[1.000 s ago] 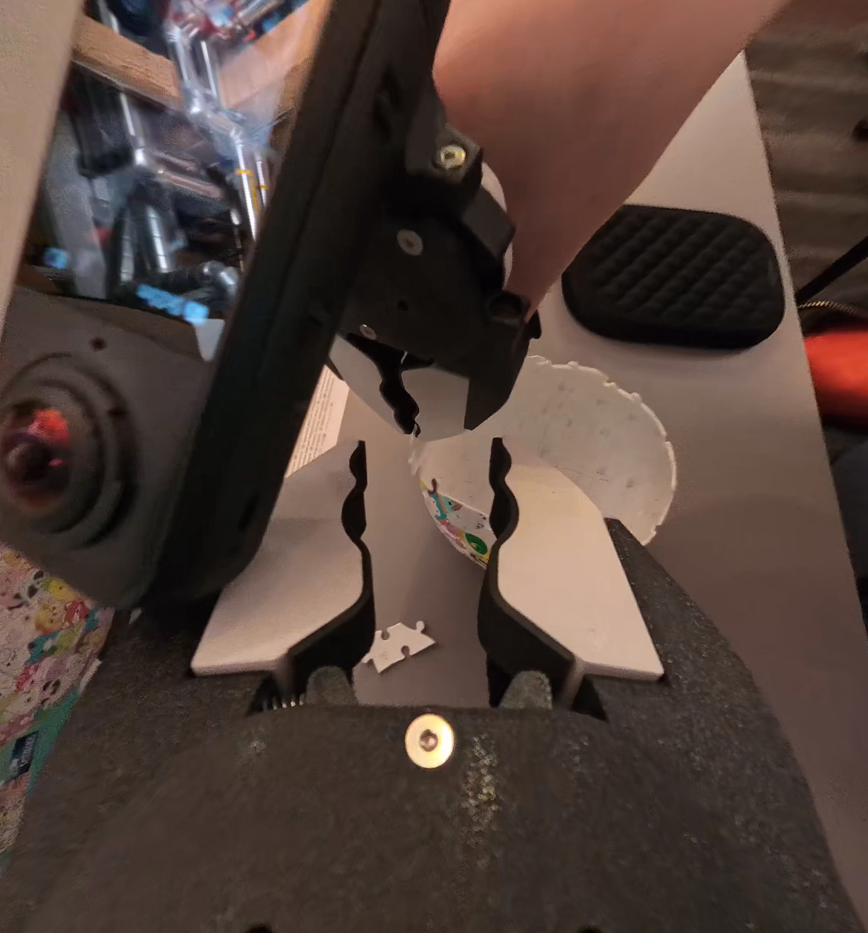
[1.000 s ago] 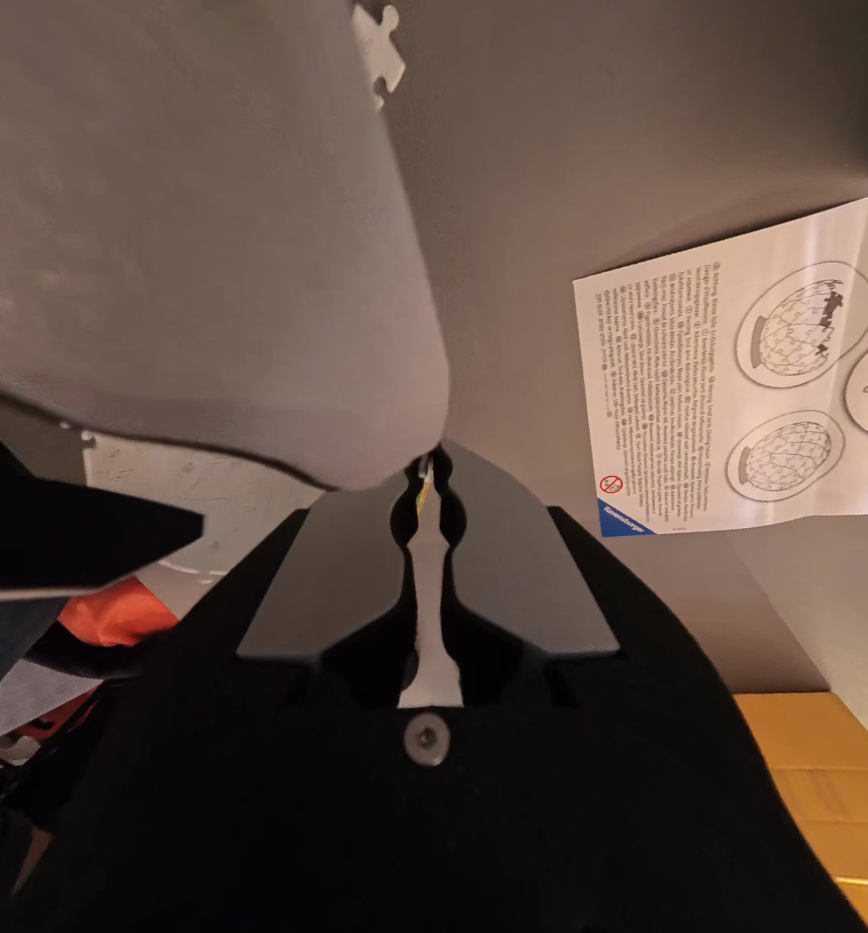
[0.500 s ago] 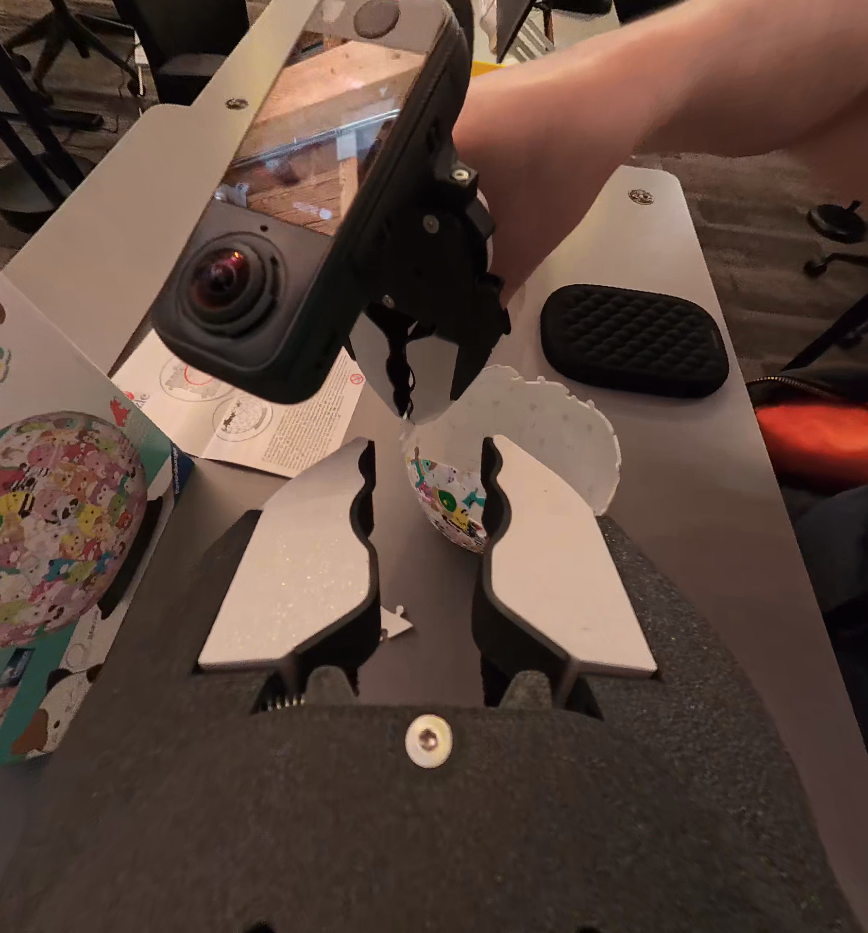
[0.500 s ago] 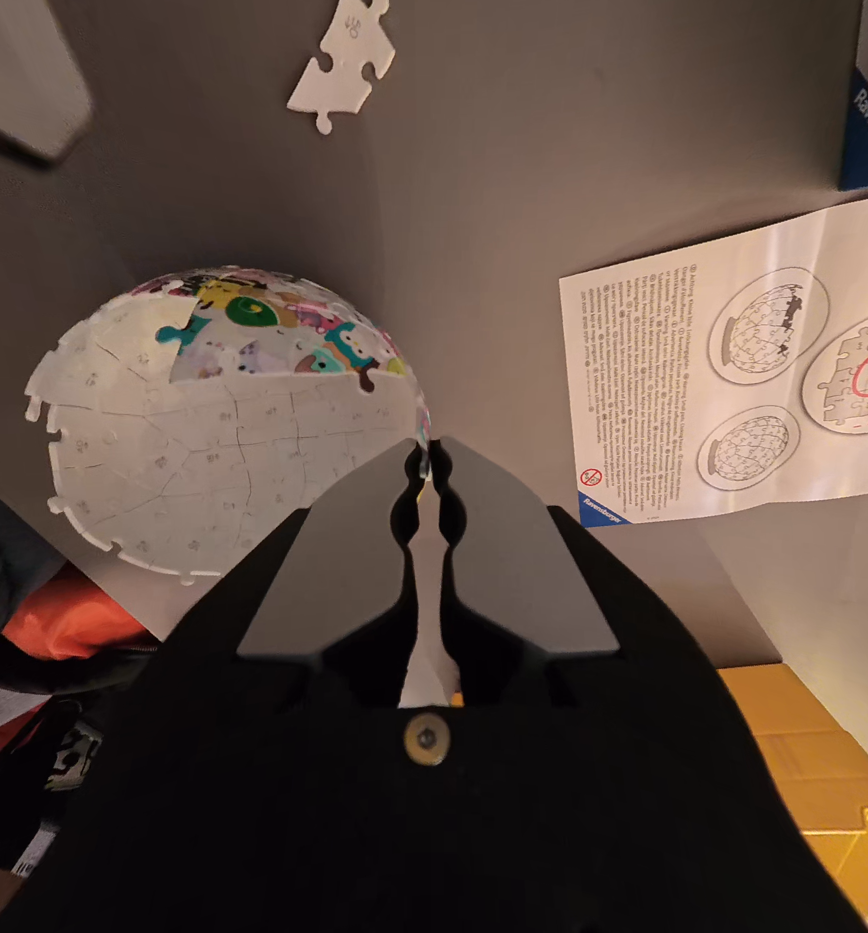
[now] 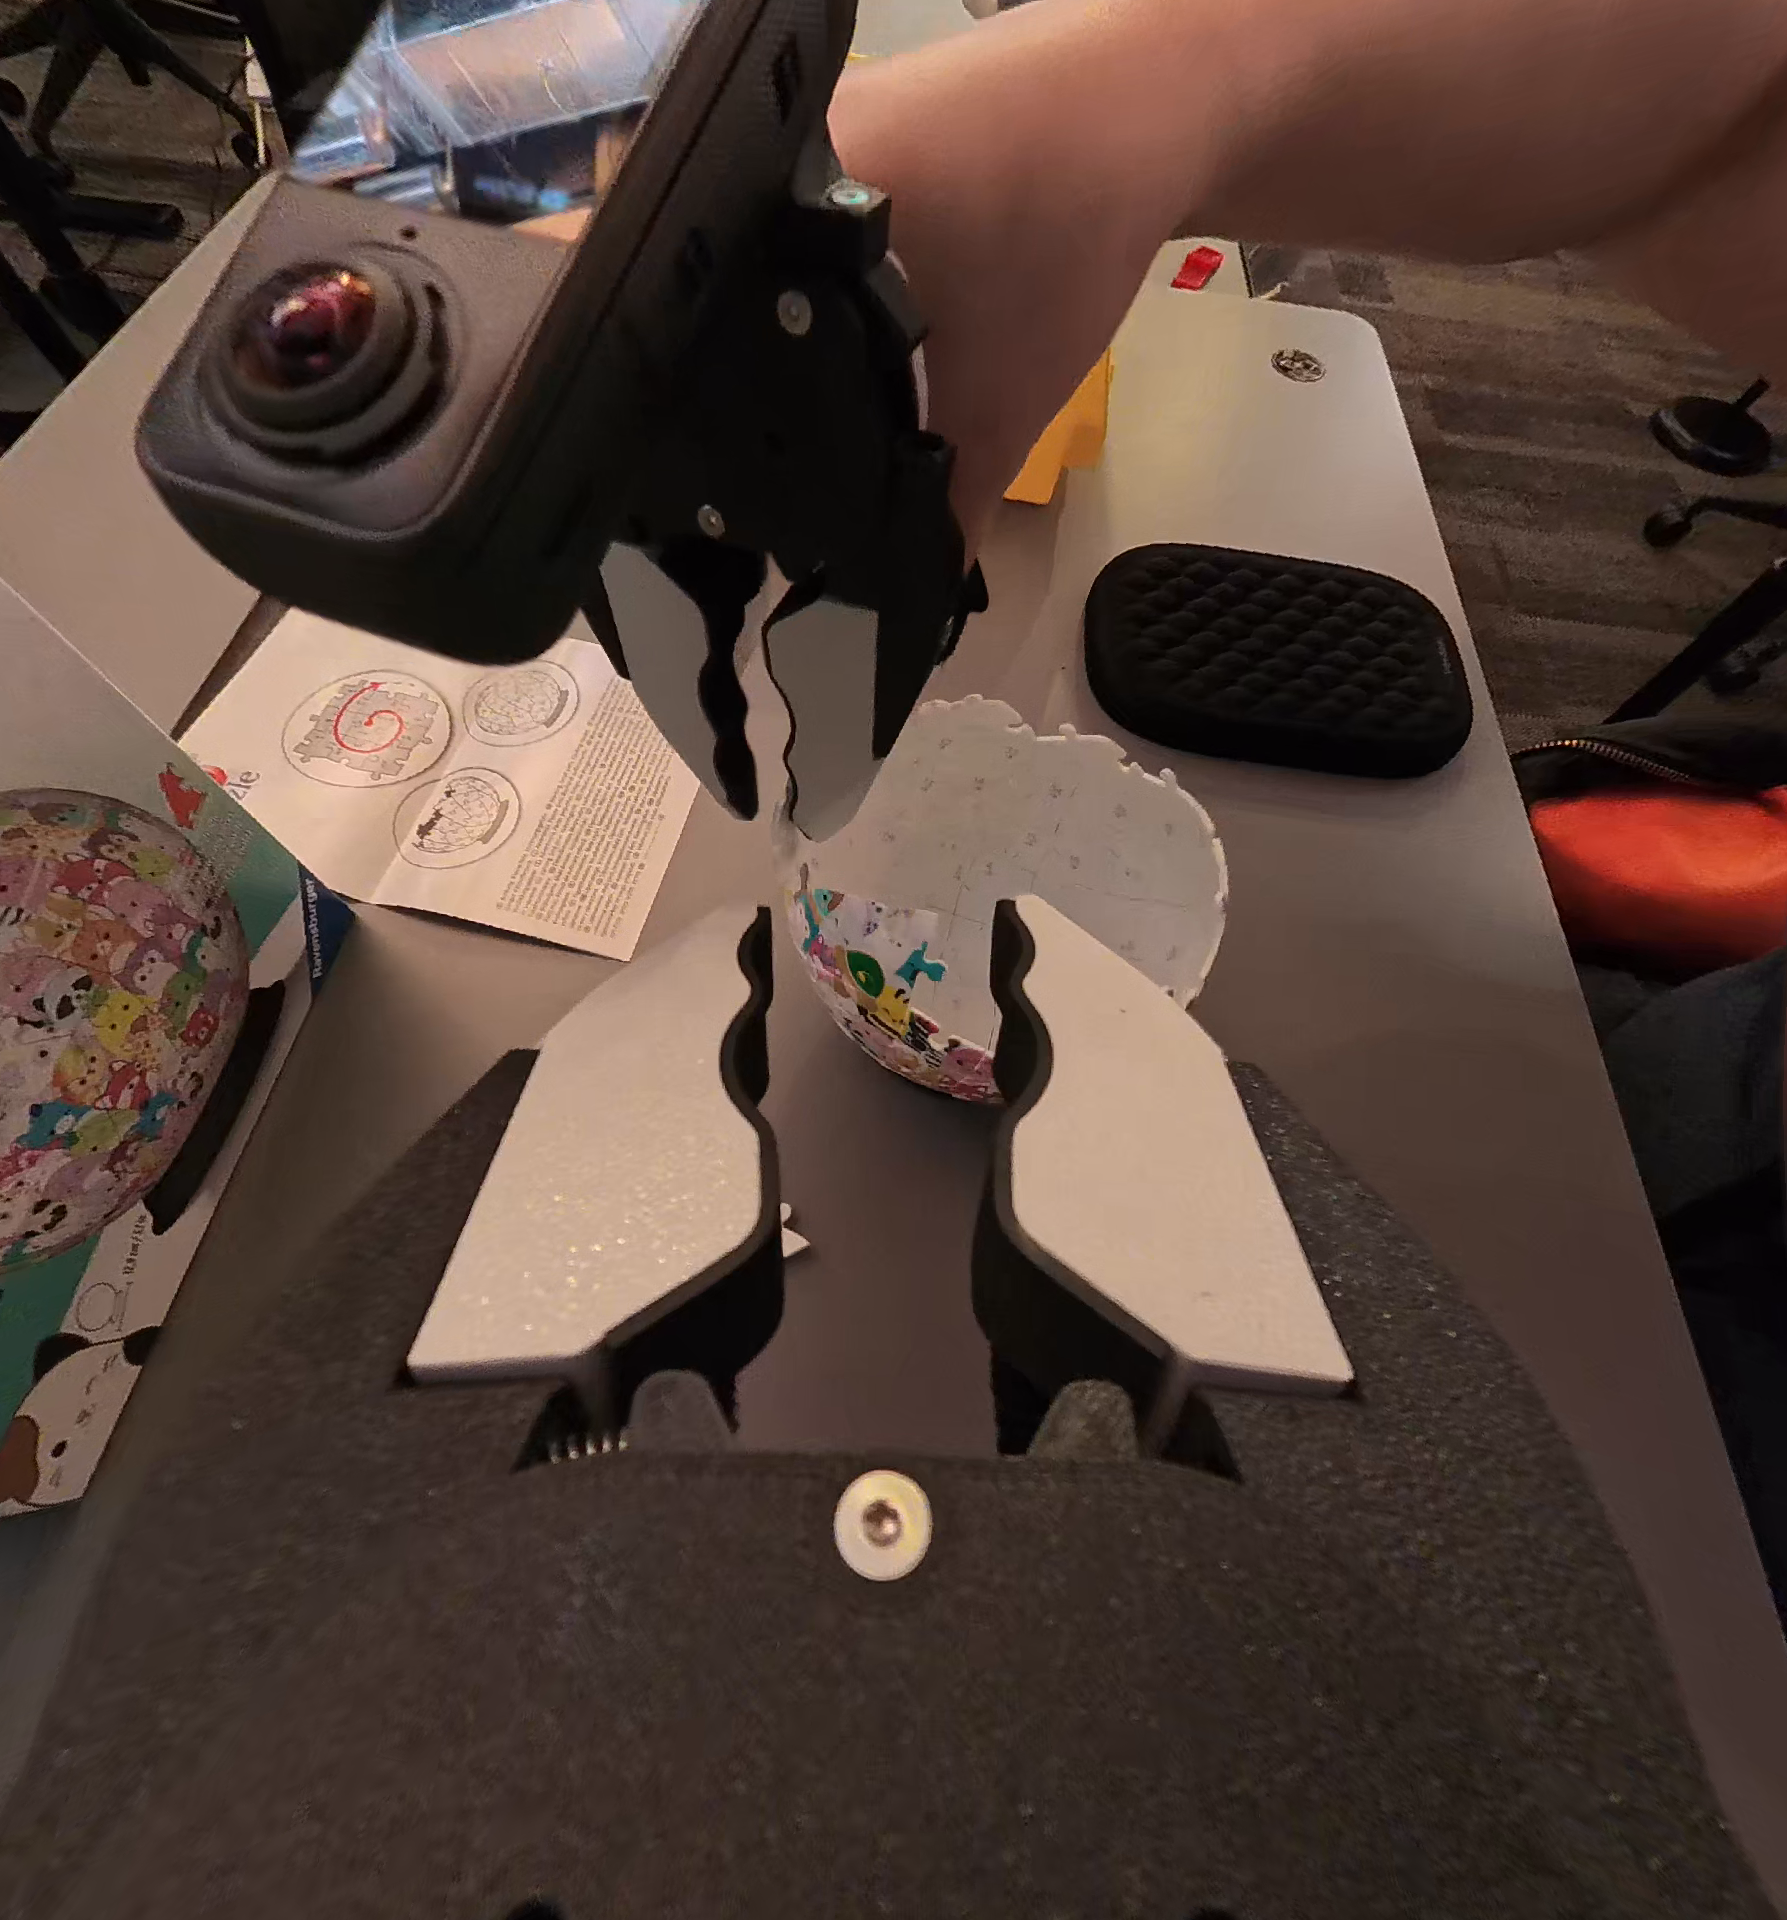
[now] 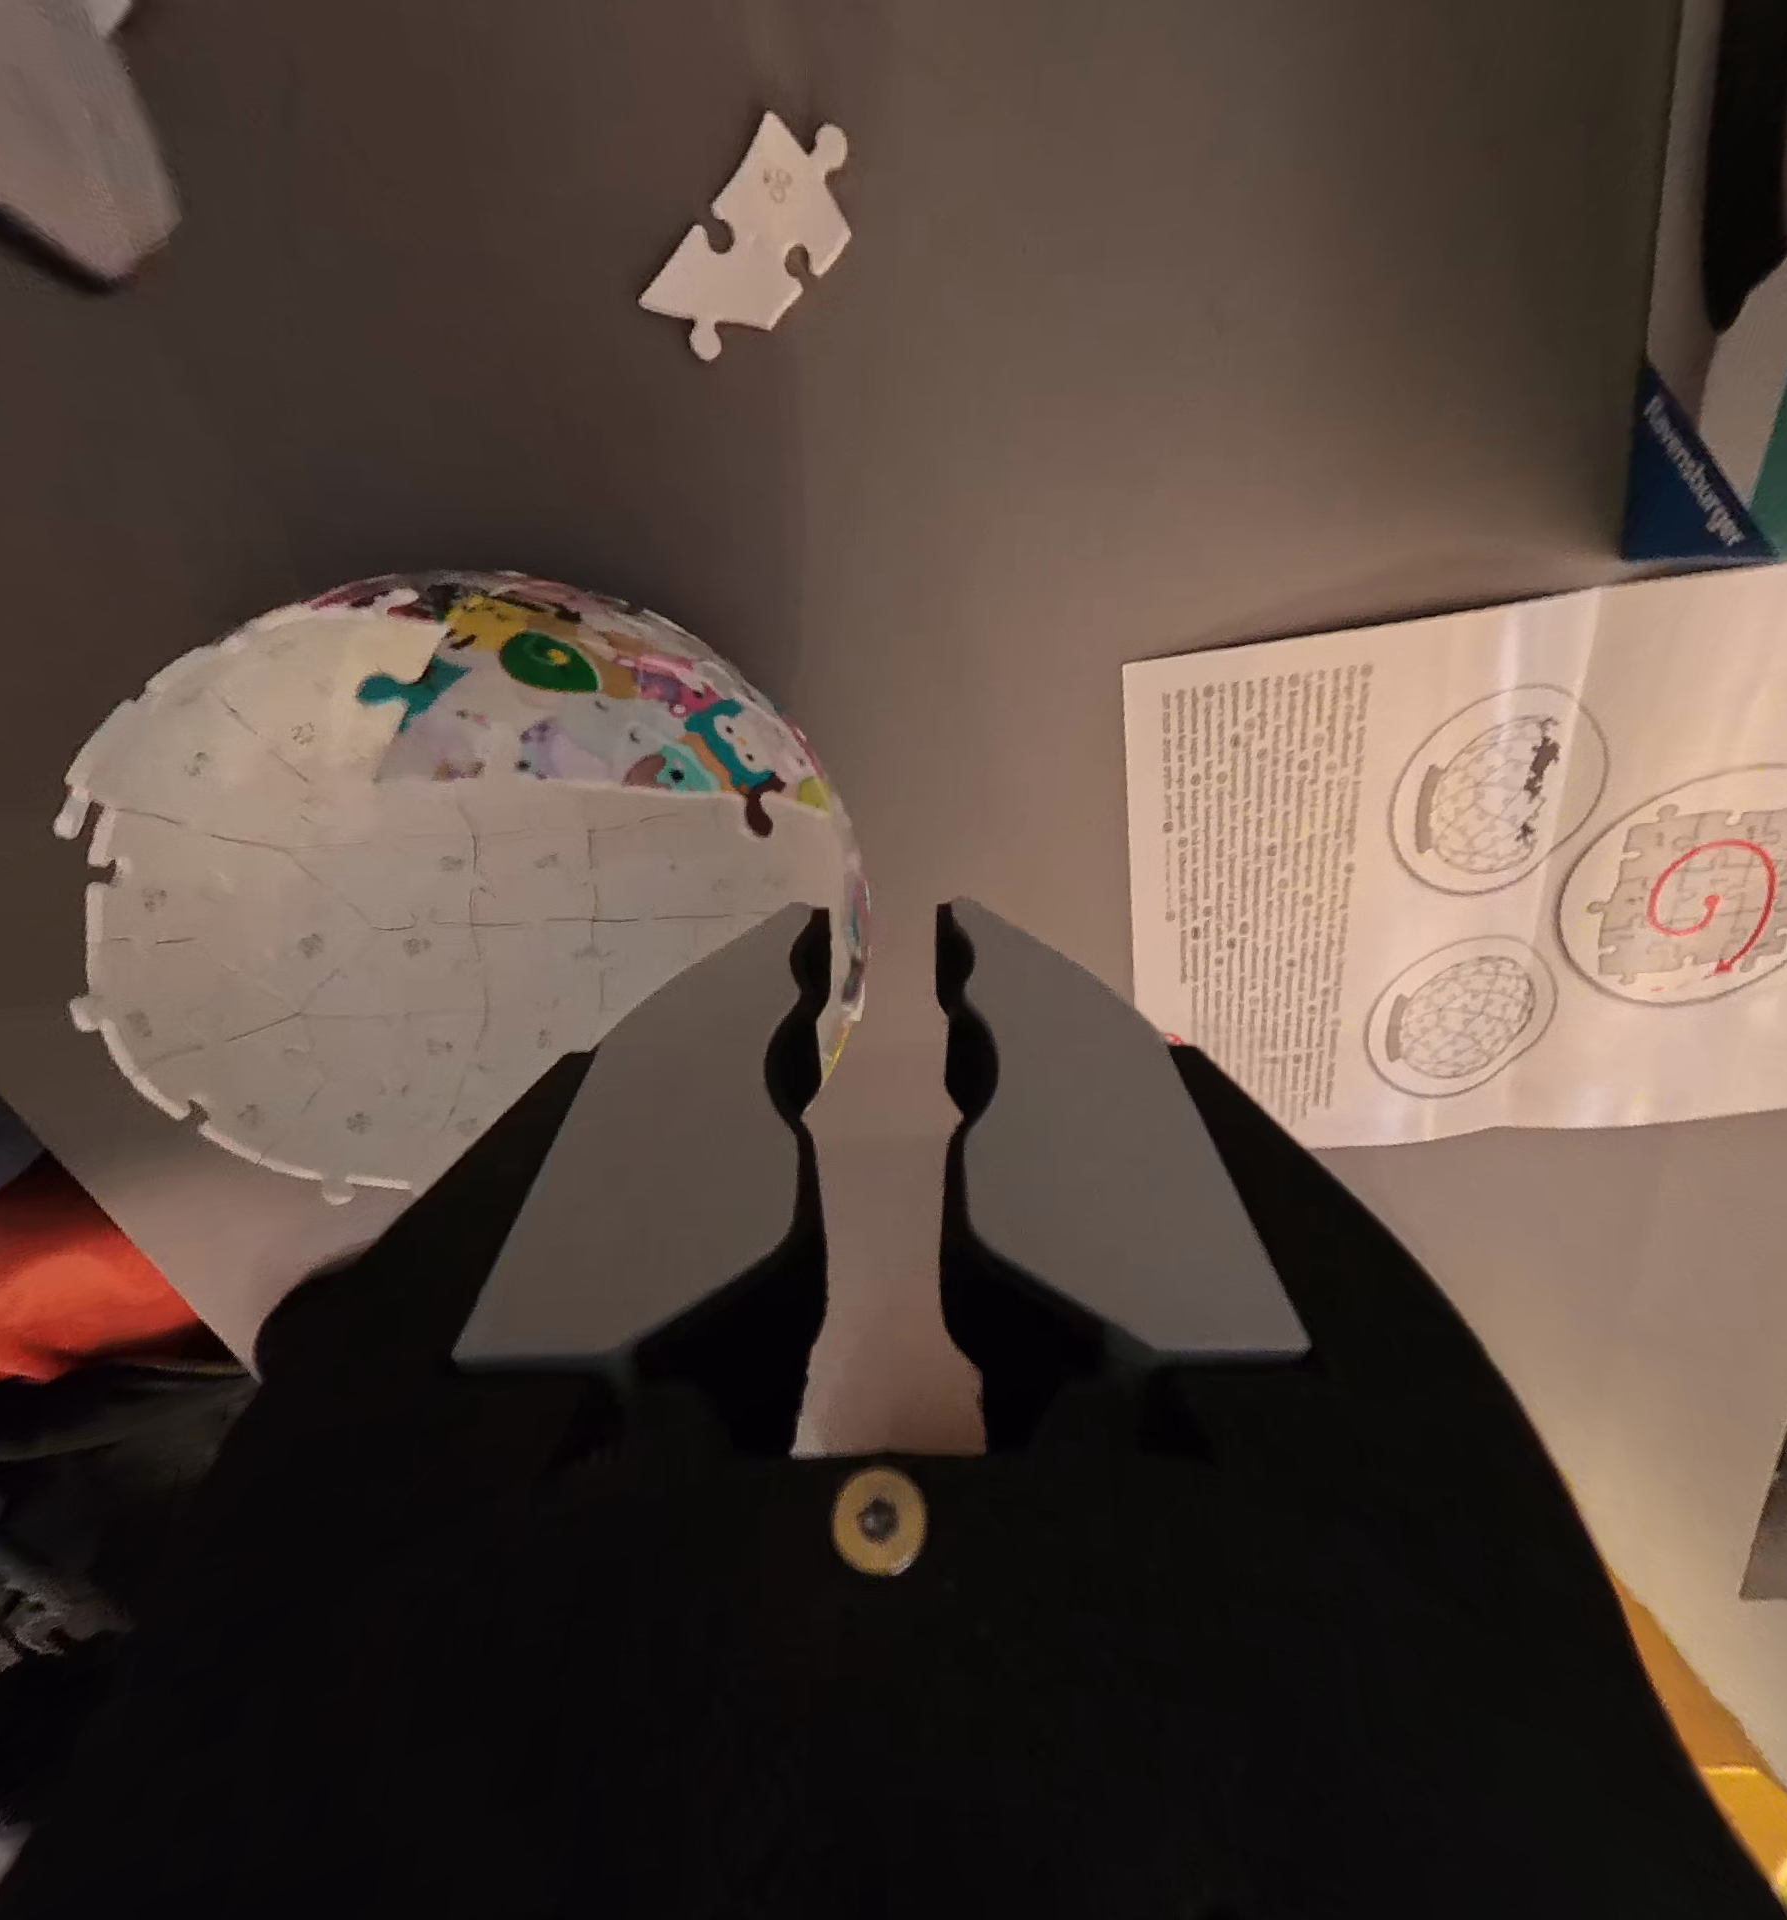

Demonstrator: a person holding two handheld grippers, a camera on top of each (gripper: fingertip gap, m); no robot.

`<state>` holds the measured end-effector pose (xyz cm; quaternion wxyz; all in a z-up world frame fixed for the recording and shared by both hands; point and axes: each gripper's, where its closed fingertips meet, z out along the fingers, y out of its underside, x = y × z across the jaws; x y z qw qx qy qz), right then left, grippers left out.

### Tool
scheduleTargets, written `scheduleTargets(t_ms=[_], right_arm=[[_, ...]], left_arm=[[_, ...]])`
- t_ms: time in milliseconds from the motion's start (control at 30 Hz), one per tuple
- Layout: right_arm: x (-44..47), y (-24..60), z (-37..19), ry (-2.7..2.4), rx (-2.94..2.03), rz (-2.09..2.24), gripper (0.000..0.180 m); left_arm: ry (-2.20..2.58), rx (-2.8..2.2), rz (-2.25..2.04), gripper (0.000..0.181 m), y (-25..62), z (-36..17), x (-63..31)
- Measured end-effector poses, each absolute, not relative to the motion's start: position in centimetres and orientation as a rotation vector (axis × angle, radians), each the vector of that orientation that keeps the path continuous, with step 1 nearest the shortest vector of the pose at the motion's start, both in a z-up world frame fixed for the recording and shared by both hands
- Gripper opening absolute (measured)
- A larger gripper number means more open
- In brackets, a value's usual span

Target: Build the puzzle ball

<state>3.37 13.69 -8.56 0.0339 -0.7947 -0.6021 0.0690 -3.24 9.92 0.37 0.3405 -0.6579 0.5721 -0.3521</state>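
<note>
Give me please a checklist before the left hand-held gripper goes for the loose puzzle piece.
1. Left hand-held gripper open: ok.
2. Loose piece free on the table, white side up: ok.
3. Loose piece centred between the left jaws: not ok, mostly hidden by one finger.
4. Right hand-held gripper open: ok.
5. It is clear of the half ball rim: cannot tell.

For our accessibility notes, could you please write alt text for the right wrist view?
The right hand-held gripper, open, points down at a grey table beside the rim of a half-built puzzle ball, white inside and colourful outside. A loose white puzzle piece lies beyond, apart from the ball; an instruction sheet lies to the right.
</note>
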Motion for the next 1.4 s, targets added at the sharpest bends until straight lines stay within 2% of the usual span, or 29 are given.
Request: scheduleTargets(t_ms=[400,633,1067,1400], right_arm=[[2.1,12.8,-9.1,-2.186,-2.205,0.254,0.028],[2.0,13.6,-8.6,-2.243,-2.181,0.206,0.022],[1.3,12.9,-9.1,-2.48,-2.041,0.13,0.027],[1.7,12.9,-10.4,-2.583,-2.066,0.087,0.014]], left_arm=[[1.463,-1.735,-0.925,0.04,10.2,-0.3,-3.9],[1.473,-1.745,-0.917,0.039,10.1,-0.6,-4.2],[1.489,-1.755,-0.924,0.038,9.9,-1.2,-4.4],[1.495,-1.764,-0.934,0.037,9.9,-1.8,-4.5]])
